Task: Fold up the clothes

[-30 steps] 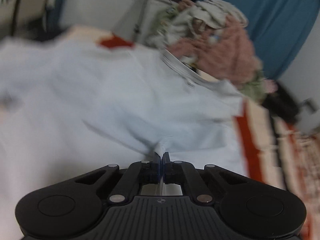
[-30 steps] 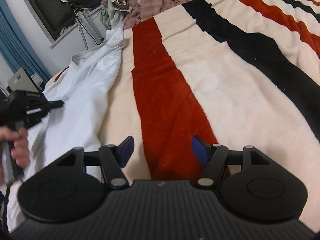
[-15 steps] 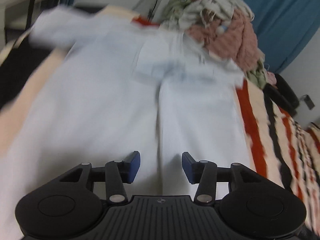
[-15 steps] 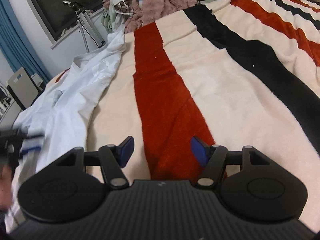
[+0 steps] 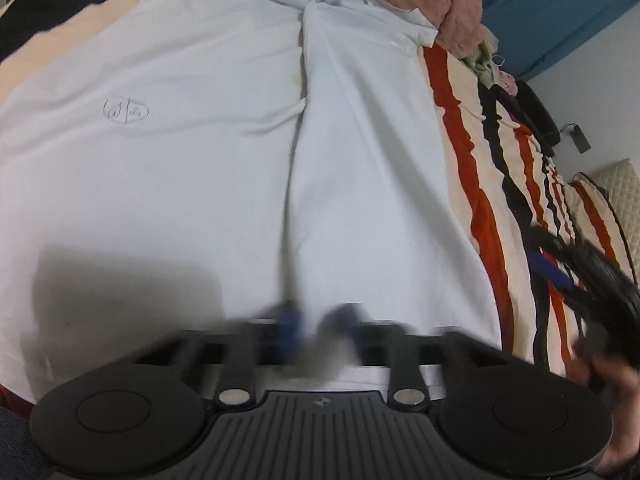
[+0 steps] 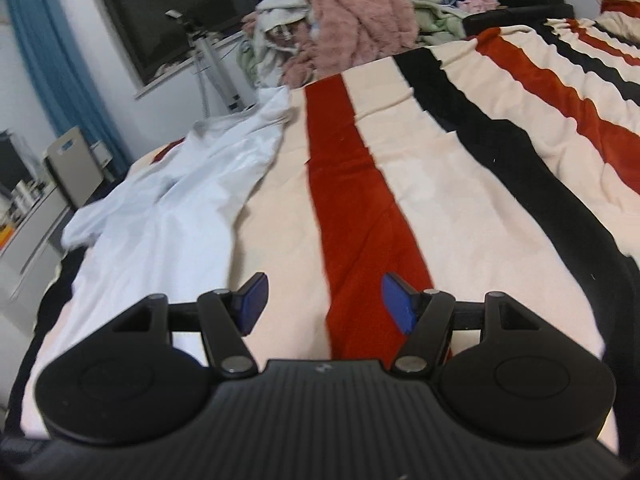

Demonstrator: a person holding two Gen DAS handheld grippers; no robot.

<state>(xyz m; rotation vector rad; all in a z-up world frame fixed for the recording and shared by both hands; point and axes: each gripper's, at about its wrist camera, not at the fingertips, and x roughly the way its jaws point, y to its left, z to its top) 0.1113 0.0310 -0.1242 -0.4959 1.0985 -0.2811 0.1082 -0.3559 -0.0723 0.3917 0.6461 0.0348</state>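
White shirt (image 5: 192,168) lies spread flat on the striped bed cover, one side folded inward so a long lengthwise edge runs down its middle. Small round outline logo on the wider panel; collar end toward the heaped laundry (image 6: 344,20), a pink, grey and green pile at the bed's edge.

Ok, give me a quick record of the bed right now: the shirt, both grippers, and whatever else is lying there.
surface: striped blanket, cream, red and black
garment: white shirt, spread out, one long crease down its middle
left gripper: blurred, at the shirt's near edge, fingers shut; grip on cloth unclear
right gripper: open, nothing between its fingers, over the blanket beside the shirt
waiting: clothes pile at the far end, pink fleece on top
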